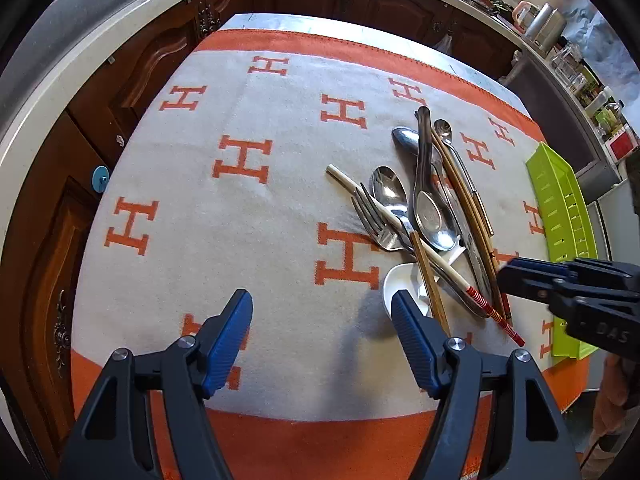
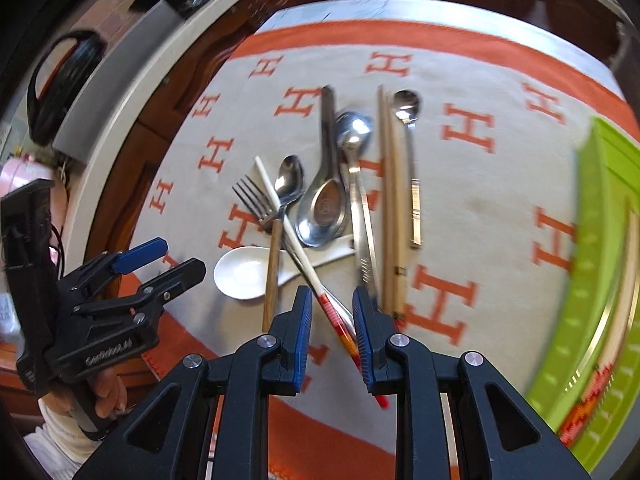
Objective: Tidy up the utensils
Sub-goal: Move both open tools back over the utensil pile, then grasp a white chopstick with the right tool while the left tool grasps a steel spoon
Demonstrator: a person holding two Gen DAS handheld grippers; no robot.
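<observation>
A pile of utensils lies on the orange-and-cream cloth: a fork, steel spoons, a deep metal soup spoon, a white ceramic spoon, wooden chopsticks and a white chopstick with a red end. My left gripper hangs open over bare cloth just left of the ceramic spoon, nothing between its fingers. My right gripper hovers above the red-ended chopstick, jaws a narrow gap apart and holding nothing; that chopstick rests on the table beneath them.
A lime-green slotted tray sits at the table's right edge, with a pale patterned stick lying in it, blurred. Dark wooden cabinets and a pale counter ring the table. A hand carries the left gripper at the left.
</observation>
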